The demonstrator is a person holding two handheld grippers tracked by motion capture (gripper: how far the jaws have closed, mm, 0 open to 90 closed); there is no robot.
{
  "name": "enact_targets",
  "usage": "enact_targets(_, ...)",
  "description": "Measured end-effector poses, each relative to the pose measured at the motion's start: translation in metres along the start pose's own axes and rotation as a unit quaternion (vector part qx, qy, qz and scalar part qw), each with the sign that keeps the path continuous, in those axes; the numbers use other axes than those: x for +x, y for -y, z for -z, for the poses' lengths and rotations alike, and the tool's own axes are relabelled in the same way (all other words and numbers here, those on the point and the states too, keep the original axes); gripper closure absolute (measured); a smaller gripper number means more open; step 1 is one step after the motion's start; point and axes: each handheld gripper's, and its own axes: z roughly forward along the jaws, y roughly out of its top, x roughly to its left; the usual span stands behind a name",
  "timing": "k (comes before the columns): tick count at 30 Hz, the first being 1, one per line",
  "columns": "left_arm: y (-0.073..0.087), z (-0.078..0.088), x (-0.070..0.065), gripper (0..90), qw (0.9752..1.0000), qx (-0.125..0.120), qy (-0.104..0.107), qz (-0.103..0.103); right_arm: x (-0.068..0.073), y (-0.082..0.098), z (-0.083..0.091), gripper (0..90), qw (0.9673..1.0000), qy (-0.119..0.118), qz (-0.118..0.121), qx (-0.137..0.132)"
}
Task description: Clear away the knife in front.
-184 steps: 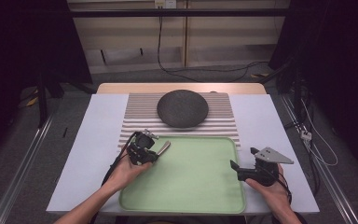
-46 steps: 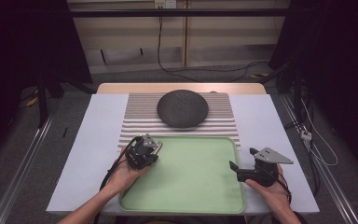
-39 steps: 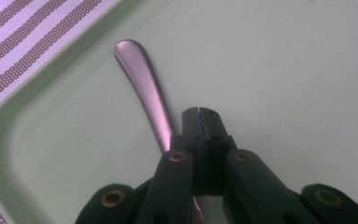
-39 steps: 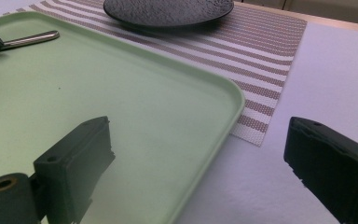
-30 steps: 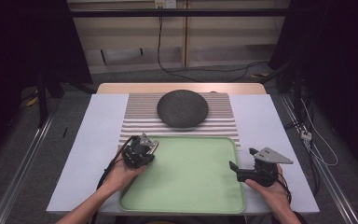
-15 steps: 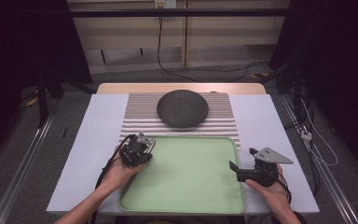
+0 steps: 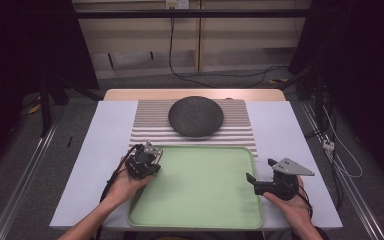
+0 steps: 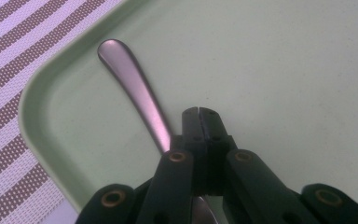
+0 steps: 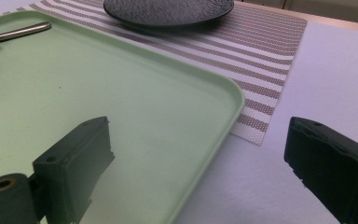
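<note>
**Spoon handle lies in the tray's far left corner beside a closed claw**

The spoon point(image 8: 135, 95) rests on the floor of the green tray point(image 7: 200, 220), in its far left corner. Its metal handle points toward that rounded corner, and the rounded end stops just short of the rim. Its other end runs under the left claw point(image 8: 199, 112), so the bowl is hidden. In the left gripper view the two black jaws are pressed together with only a thin seam between them. They sit just beside the handle, on its right, with nothing between them. Whether they touch the handle cannot be told.

In the high view the left claw point(image 7: 152, 159) is held by the person's left hand point(image 7: 125, 182) over the tray's far left corner. The right claw point(image 7: 250, 178) is held by the right hand point(image 7: 292, 205) at the tray's right edge, near the front. Its jaws are spread wide apart: in the right gripper view one jaw hangs over the tray and the other over the white worktop point(image 9: 345, 70) to the right of the rim. They hold nothing.

The tray lies on the near half of the worktop. Beyond it is a striped mat point(image 7: 147, 125), and a dark round plate point(image 7: 196, 116) sits on the mat, well apart from both claws. In the right gripper view the spoon's handle point(image 9: 23, 31) shows at the far left of the tray.
</note>
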Motion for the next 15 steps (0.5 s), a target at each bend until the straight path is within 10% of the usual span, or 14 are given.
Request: enact_targets(15,0.011,0.008,0.008,90.0,0.9999,0.012,-0.008,0.003,0.000,0.000,0.001,7.4,1.0000,0.001,-0.001,-0.001)
